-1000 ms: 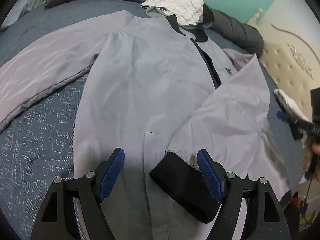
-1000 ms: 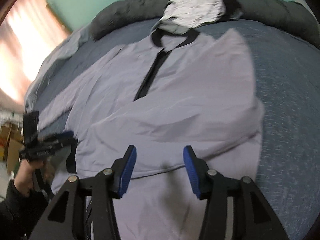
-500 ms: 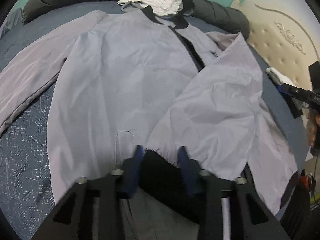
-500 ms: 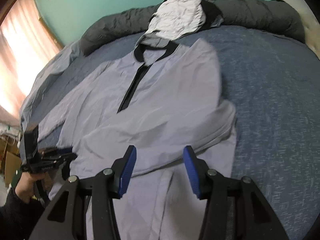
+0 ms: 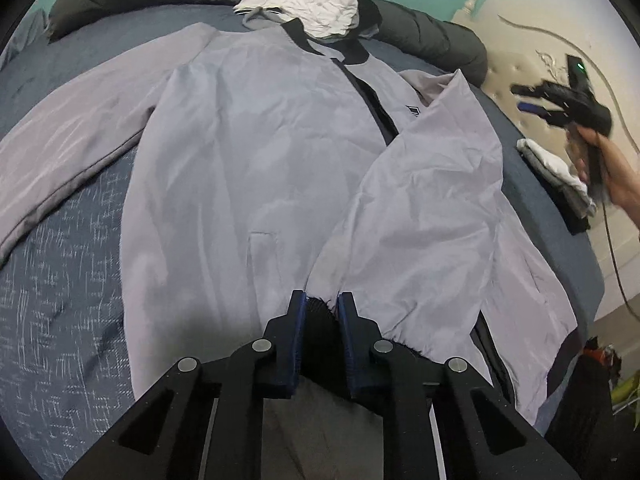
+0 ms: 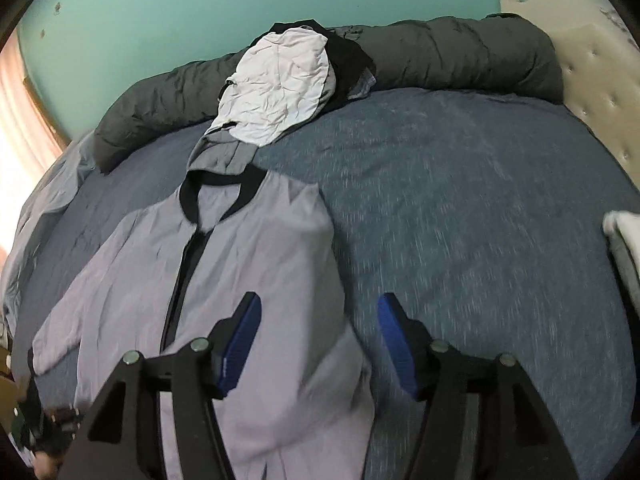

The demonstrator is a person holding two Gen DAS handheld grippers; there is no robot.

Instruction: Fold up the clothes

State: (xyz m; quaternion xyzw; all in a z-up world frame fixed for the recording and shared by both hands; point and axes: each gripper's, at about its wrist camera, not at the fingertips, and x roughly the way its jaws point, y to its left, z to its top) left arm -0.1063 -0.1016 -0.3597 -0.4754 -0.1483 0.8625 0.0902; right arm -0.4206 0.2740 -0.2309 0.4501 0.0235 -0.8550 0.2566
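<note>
A lilac-grey jacket [image 5: 248, 152] with black collar and zip lies face up on the blue bed [image 5: 60, 280]. Its right-hand sleeve [image 5: 432, 208] is folded in across the front. My left gripper [image 5: 321, 305] is at the near end of that sleeve, its jaws closing, blue pads pressing on the black cuff [image 5: 319, 318]. My right gripper [image 6: 319, 304] hovers over the jacket's [image 6: 260, 280] right edge, jaws opening, nothing between them. In the left wrist view the right gripper [image 5: 560, 106] is held up by a hand at the far right.
A crumpled pile of white and black clothes [image 5: 308, 0] rests on a rolled dark grey duvet [image 5: 432, 36] at the bed's far side. A folded stack [image 5: 556, 172] lies at the right edge beside the cream tufted headboard [image 6: 592, 80]. Teal wall behind.
The left jaws came together around the black cuff. The right gripper swung up and to the right, away from the jacket's lower part, and its jaws widened.
</note>
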